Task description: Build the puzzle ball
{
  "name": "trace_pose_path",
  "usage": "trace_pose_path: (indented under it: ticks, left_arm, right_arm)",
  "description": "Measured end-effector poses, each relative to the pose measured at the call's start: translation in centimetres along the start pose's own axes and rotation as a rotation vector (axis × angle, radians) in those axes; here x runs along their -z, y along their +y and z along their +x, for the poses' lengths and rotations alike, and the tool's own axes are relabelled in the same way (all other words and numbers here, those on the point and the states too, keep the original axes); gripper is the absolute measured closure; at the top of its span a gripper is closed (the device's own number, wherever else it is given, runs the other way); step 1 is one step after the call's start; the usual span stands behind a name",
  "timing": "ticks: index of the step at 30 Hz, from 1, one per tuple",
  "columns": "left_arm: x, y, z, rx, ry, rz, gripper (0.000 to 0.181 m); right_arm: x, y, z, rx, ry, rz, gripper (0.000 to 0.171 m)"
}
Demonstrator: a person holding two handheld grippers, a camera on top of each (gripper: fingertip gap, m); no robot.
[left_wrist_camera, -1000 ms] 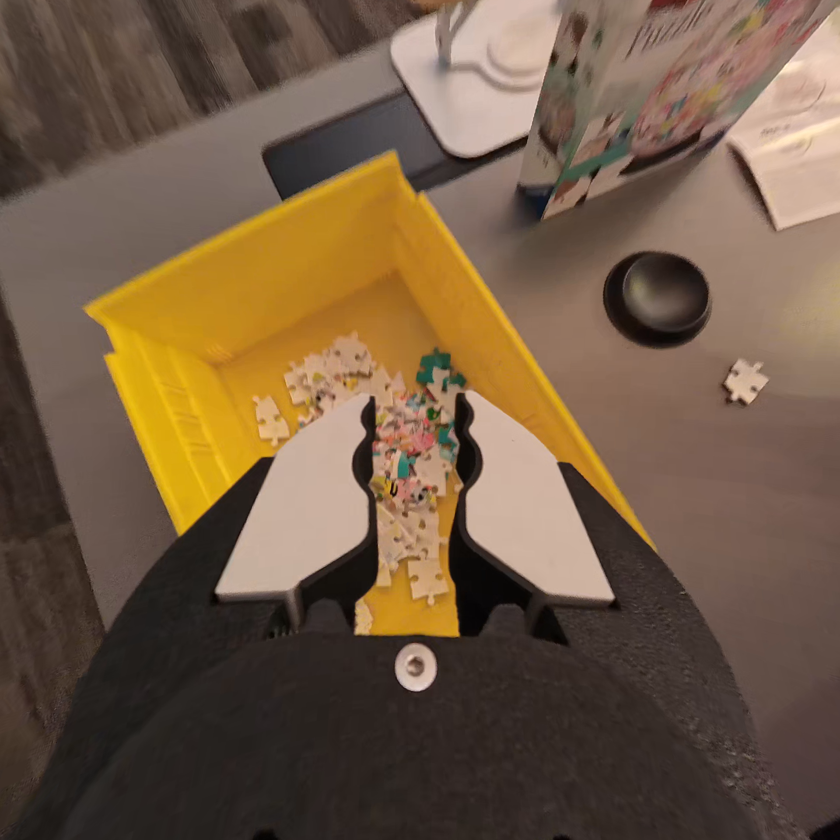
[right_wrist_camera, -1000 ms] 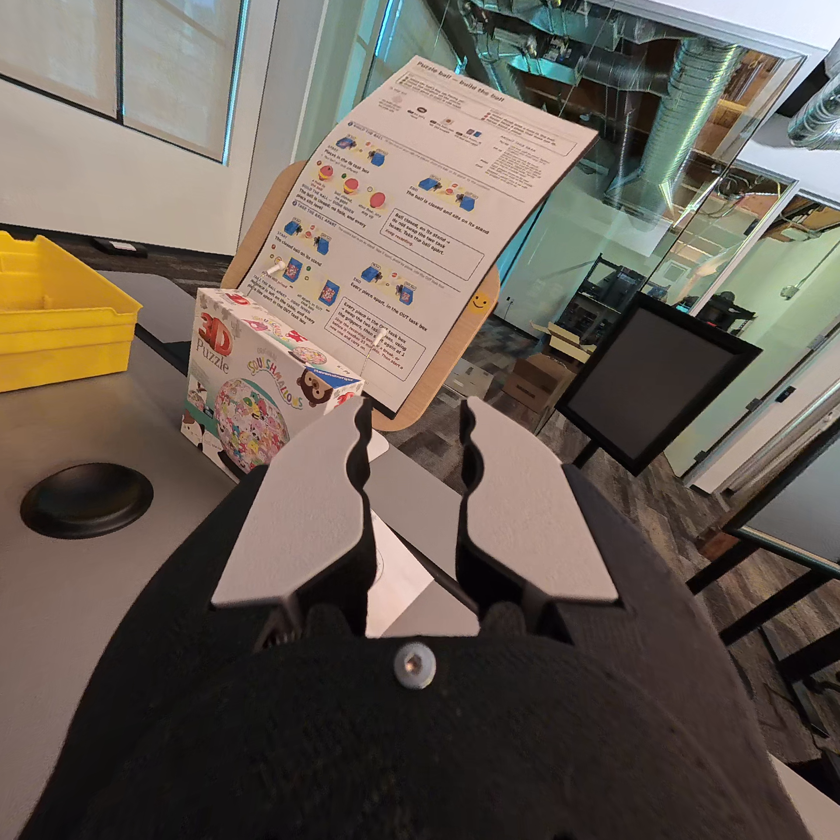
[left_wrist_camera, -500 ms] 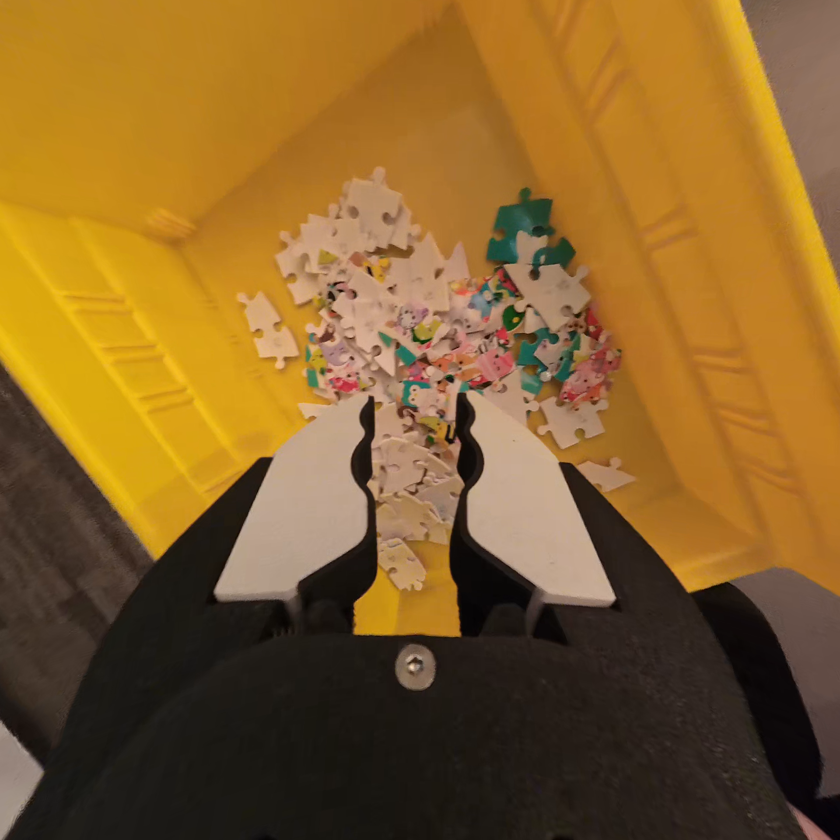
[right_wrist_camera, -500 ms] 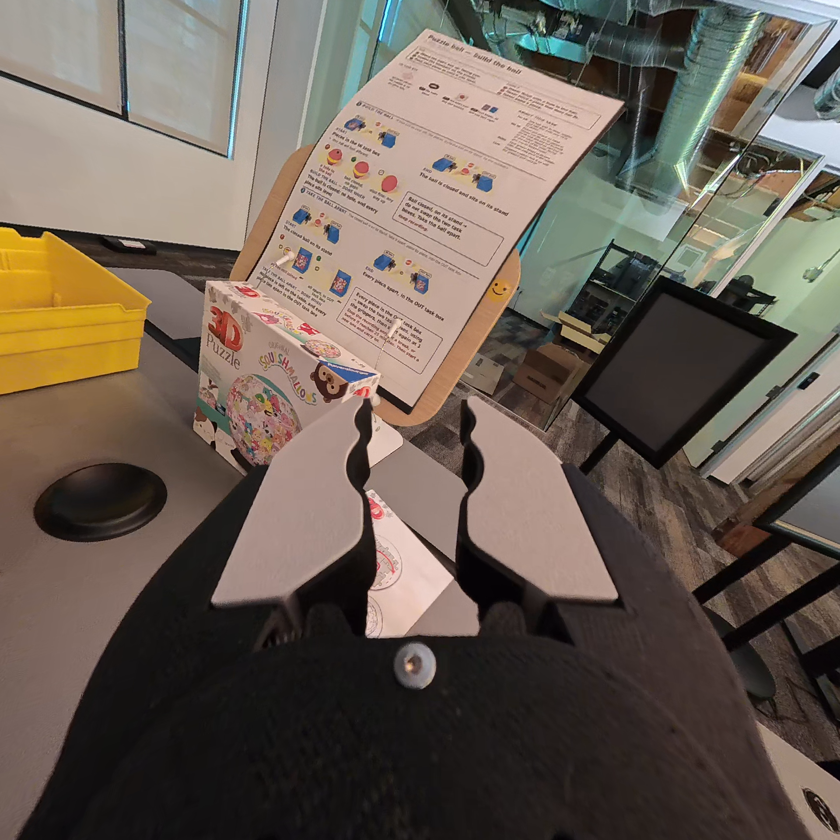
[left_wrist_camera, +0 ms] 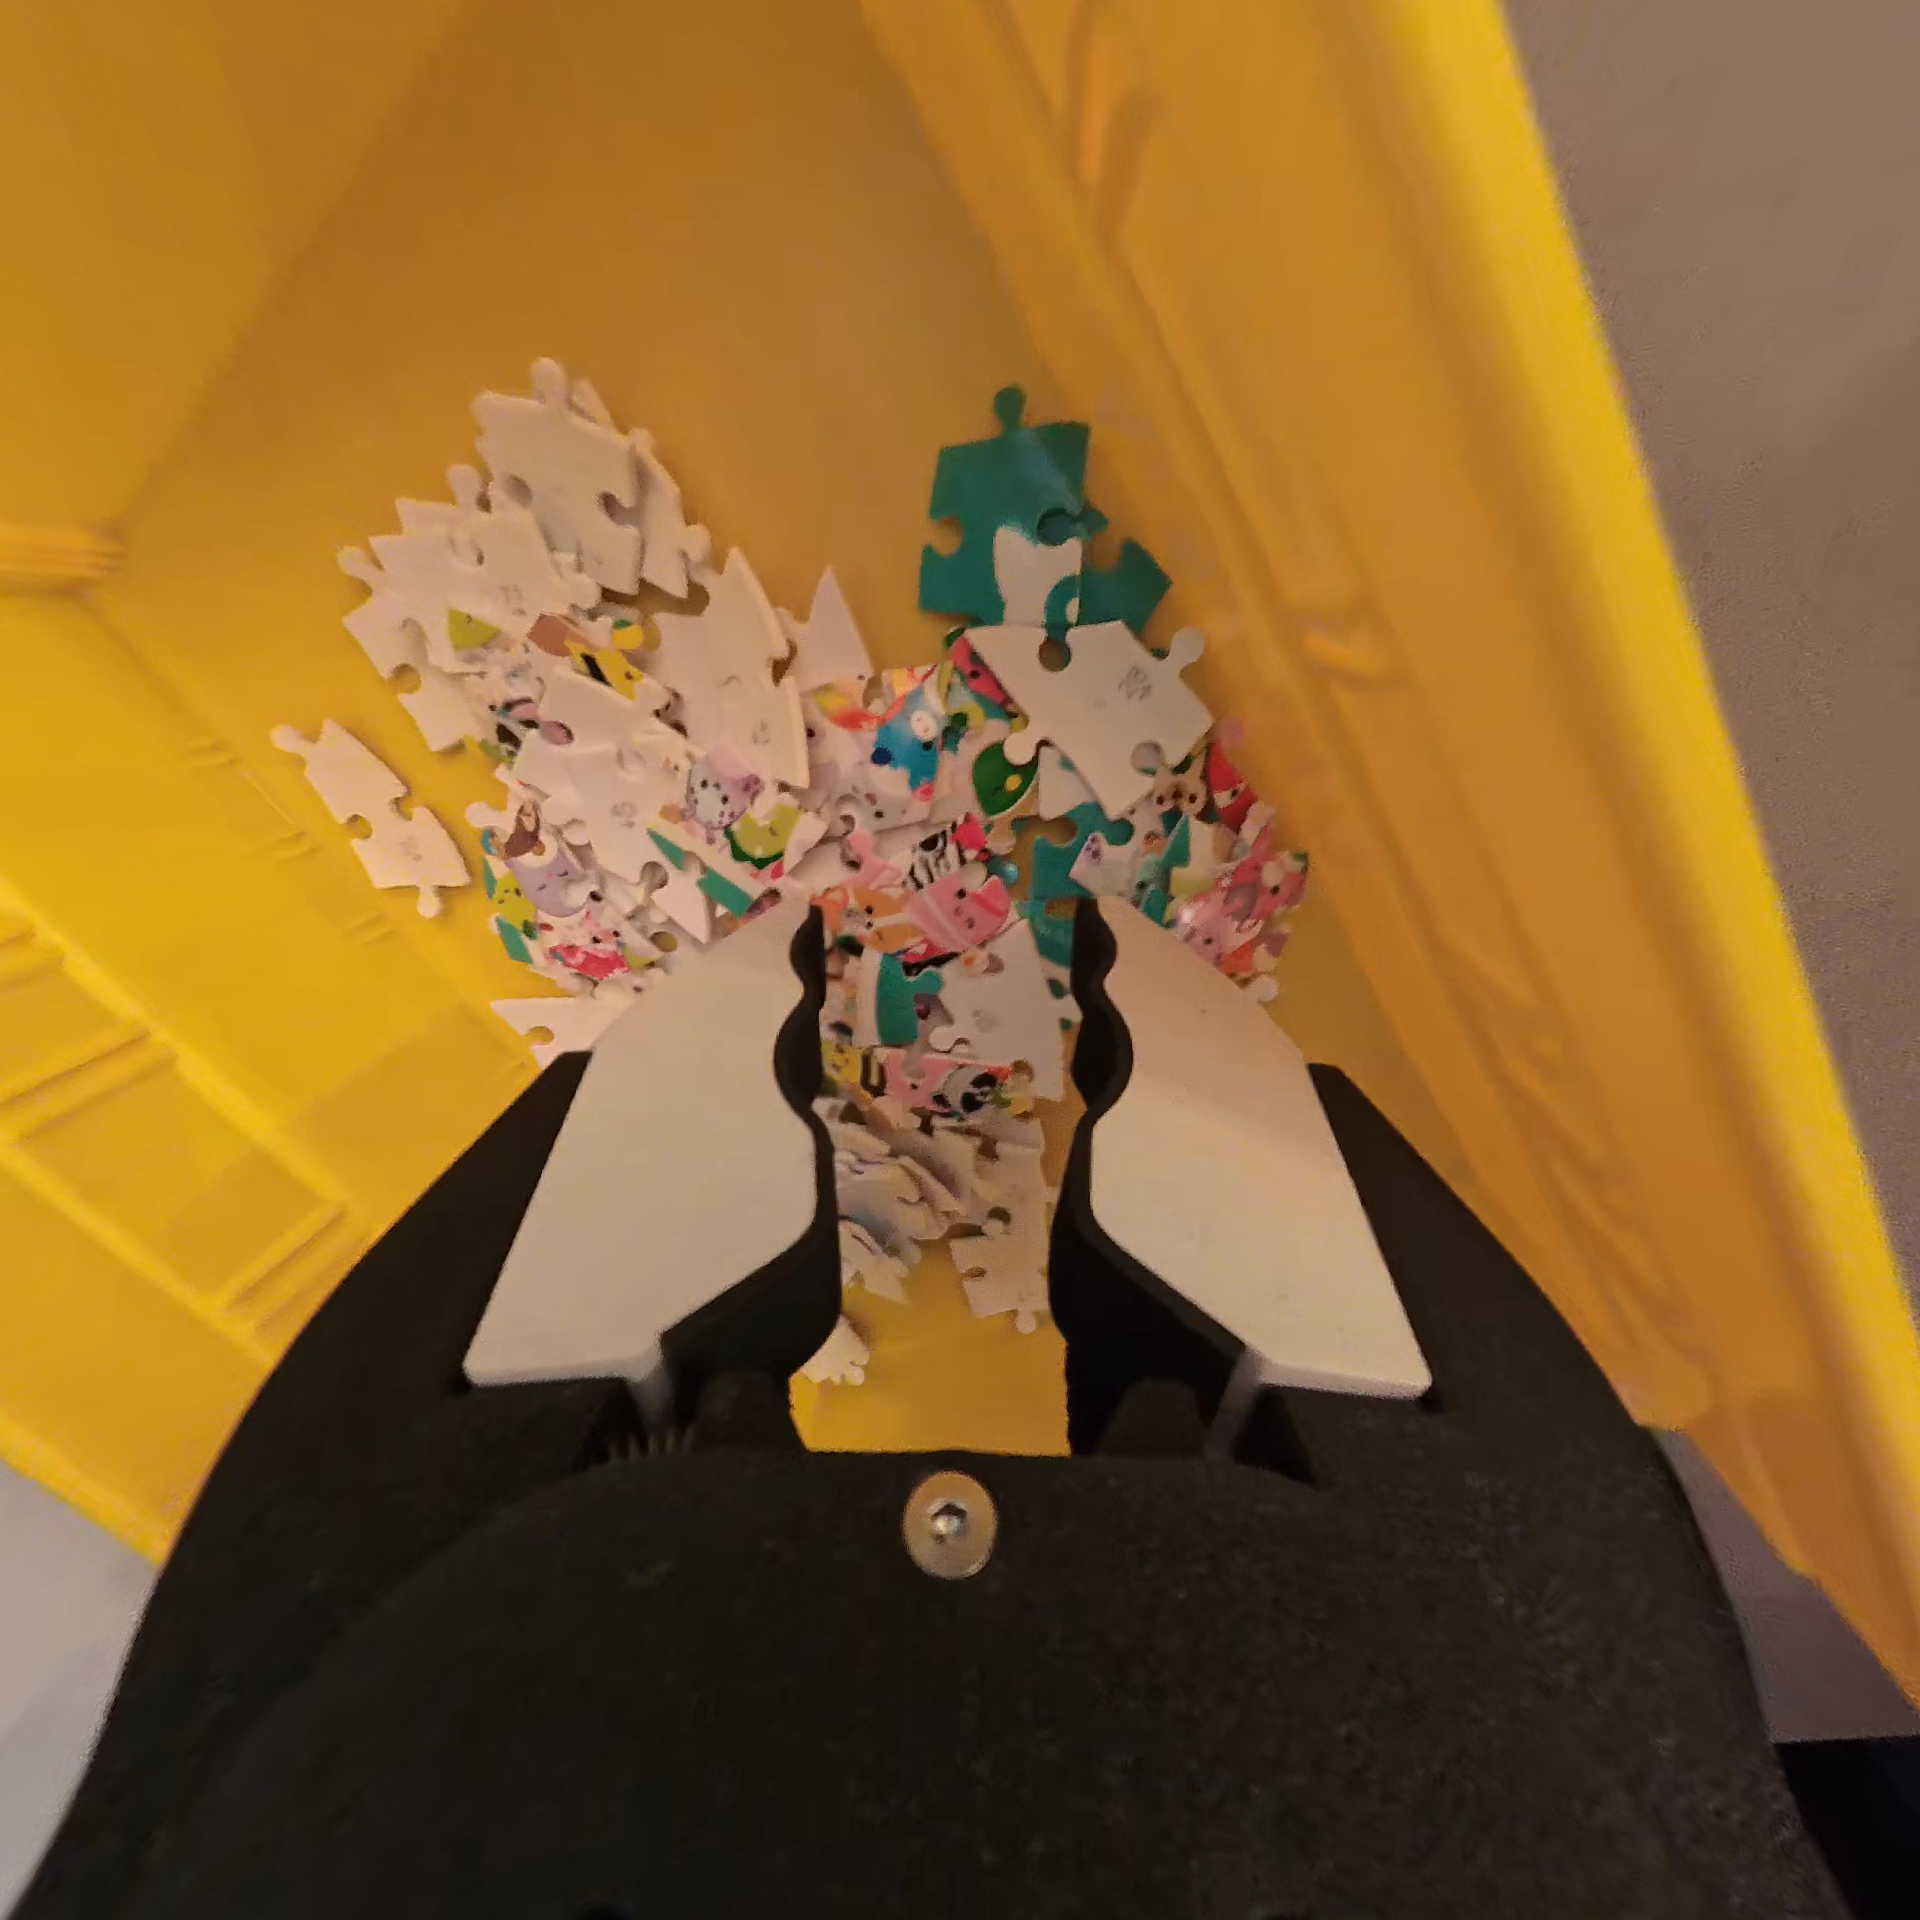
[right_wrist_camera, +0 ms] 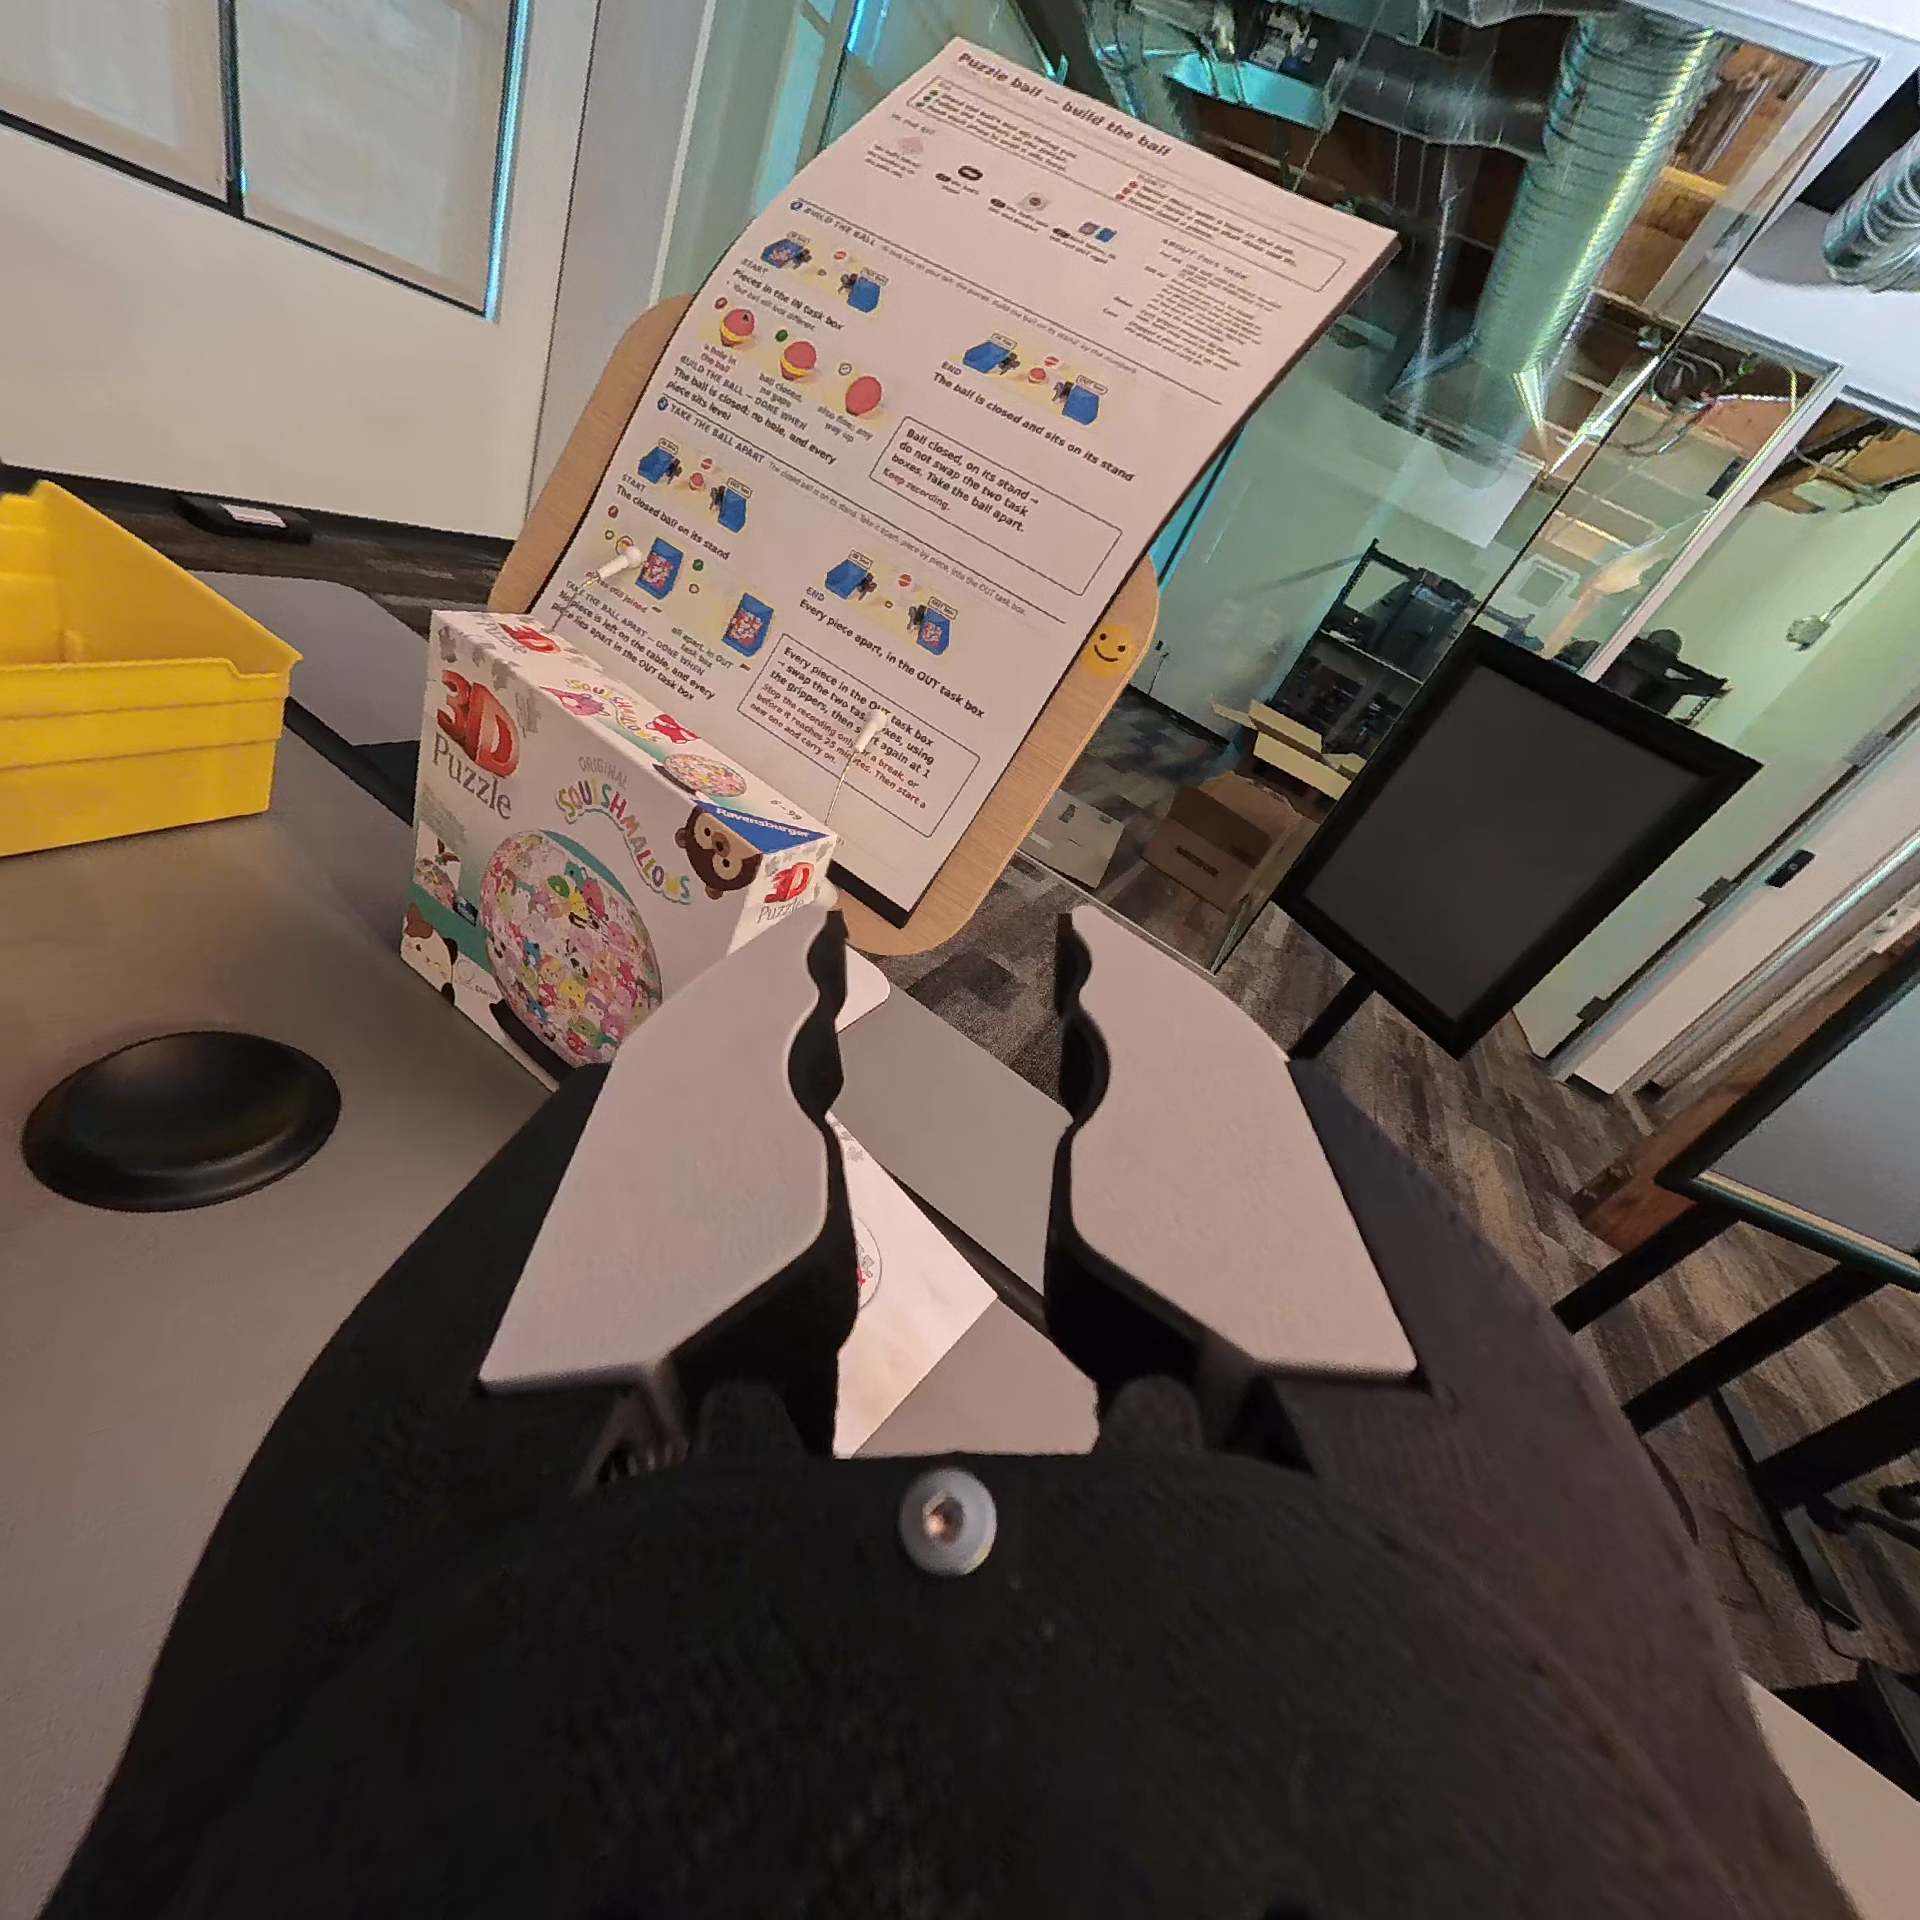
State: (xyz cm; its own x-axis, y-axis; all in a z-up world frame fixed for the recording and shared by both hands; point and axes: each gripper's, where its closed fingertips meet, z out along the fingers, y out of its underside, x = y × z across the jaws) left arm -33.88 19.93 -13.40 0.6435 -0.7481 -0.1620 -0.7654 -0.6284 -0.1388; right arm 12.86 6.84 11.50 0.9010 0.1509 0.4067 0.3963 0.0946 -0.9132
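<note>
Lower now than half a second ago, the left gripper (left_wrist_camera: 948,925) sits deep inside the yellow bin (left_wrist_camera: 1351,520), its jaws parted and empty, tips right over the heap of puzzle pieces (left_wrist_camera: 790,769); a teal piece (left_wrist_camera: 987,499) lies beyond, toward the right wall. From the right wrist, the right gripper (right_wrist_camera: 940,935) hangs open and empty over the grey table (right_wrist_camera: 156,1351), the puzzle box (right_wrist_camera: 582,831) just ahead-left, the black stand (right_wrist_camera: 182,1117) farther left.

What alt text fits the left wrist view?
The open left hand-held gripper hangs inside a yellow bin, just above a heap of loose puzzle pieces, some white side up, some colourful; two teal pieces lie at the far edge.
</note>
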Motion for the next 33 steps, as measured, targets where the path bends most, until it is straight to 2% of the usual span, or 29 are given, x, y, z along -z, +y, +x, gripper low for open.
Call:
trace_pose_path:
  ticks: [9, 11, 33]
  left_arm:
    - [-1.0, 0.0, -0.3, 0.024, -0.097, -0.08, 0.142]
    - [-1.0, 0.1, -0.6, 0.028, -0.113, -0.083, 0.15]
    - [1.2, 0.6, -1.5, 0.145, 0.089, 0.064, 0.173]
  right_arm:
    - [0.5, -0.4, 0.6, -0.002, 0.009, 0.015, 0.132]
    - [0.5, -0.5, 0.6, -0.004, 0.008, 0.018, 0.132]
    - [-0.2, 0.2, -0.1, 0.005, -0.013, -0.007, 0.132]
